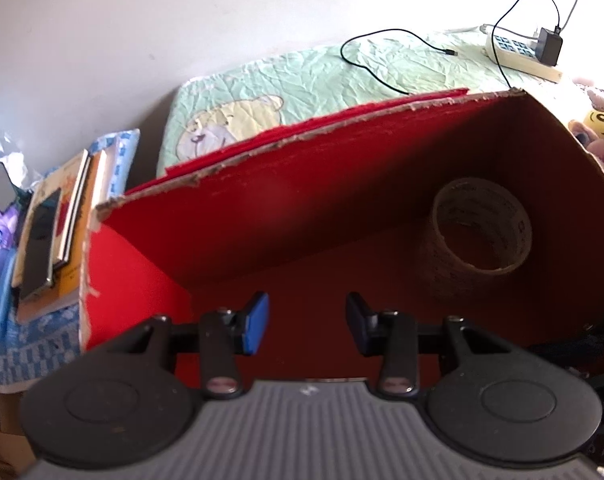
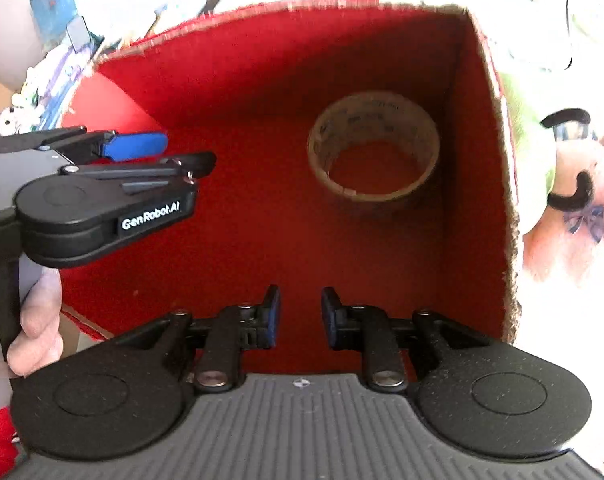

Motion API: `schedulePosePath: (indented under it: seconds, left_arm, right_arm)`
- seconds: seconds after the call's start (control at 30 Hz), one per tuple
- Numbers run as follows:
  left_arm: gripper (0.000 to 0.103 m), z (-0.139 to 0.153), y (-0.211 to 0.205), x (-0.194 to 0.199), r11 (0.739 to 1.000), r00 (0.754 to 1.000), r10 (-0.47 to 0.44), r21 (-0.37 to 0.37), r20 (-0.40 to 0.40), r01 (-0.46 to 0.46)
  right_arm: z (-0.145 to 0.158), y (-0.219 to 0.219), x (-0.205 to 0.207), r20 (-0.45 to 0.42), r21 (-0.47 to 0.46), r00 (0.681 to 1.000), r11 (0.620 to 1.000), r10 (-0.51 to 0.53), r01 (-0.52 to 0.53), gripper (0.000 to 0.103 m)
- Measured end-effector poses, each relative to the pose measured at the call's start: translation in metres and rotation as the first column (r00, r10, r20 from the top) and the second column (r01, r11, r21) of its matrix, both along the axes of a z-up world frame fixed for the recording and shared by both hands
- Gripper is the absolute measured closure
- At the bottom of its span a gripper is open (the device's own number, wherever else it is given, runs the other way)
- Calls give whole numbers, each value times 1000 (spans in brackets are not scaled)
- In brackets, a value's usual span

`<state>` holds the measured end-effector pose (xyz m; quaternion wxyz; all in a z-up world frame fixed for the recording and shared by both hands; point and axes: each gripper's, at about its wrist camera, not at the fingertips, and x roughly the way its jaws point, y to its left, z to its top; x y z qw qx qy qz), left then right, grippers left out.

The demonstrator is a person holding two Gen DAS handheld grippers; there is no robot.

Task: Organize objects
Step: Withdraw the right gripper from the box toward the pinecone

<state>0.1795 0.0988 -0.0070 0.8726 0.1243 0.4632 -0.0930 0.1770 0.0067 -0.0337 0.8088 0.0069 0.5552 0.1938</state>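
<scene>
A red-lined cardboard box (image 1: 286,208) stands open in both views (image 2: 238,80). A roll of brown tape (image 1: 482,232) lies on its floor near the right wall, also in the right wrist view (image 2: 374,148). My left gripper (image 1: 307,322) is open and empty over the box's near left part; it also shows in the right wrist view (image 2: 174,150), at the left. My right gripper (image 2: 301,316) is open and empty above the box's near edge, with the tape ahead of it.
A stack of books (image 1: 62,224) with a dark phone on top lies left of the box. A green bear-print quilt (image 1: 302,80) is behind it, with a black cable and a power strip (image 1: 522,52). Plush toys (image 2: 574,200) sit right of the box.
</scene>
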Motion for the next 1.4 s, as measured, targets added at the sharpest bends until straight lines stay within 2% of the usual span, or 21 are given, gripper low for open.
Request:
schedulePosePath:
  seconds: [0.1,0.23,0.33,0.47,0.53,0.6,0.63,0.67,0.73,0.83,1.03,1.4]
  left_arm:
    - [57,0,2,1,1000,1000,20,-12,-4,-20]
    - [56,13,2,-10,998,997,53,12,50,-54]
    - [49,31,-1,-24,998,992,61,15,109,-62]
    - [33,51,-3,-41,994,981,100,31,168,-106]
    - [31,57,-5,-48,992,978,111,33,175,-119]
    - [29,60,-6,-53,990,975,120,53,184,-132]
    - [25,63,-8,-57,988,974,127,66,190,-141]
    - [19,64,-7,-58,986,972,132,75,193,-149]
    - [10,67,-9,-66,984,969,142,81,204,-161]
    - [9,71,-11,-76,979,962,156,98,223,-181]
    - [8,80,-11,-91,963,952,216,113,217,-244]
    - [8,96,-8,-122,921,915,318,146,247,-360]
  right_arm:
    - [1,3,-10,91,22,995,999,-26,24,76]
    - [9,-1,-28,213,106,974,993,-82,61,76]
    - [14,-5,-41,293,157,947,984,-131,88,74]
    - [21,1,-56,360,176,917,978,-169,111,67]
    - [22,-9,-61,390,180,905,978,-172,109,67]
    - [28,-25,-59,415,195,891,975,-183,109,58]
    - [29,-38,-59,425,201,885,973,-190,112,50]
    - [36,-59,-78,434,207,879,971,-199,118,47]
    - [56,-68,-89,441,208,874,970,-206,123,47]
    - [74,-97,-103,438,215,875,969,-205,120,47]
    - [78,-117,-107,404,265,890,958,-212,108,47]
    - [73,-141,-114,329,330,932,943,-153,38,48]
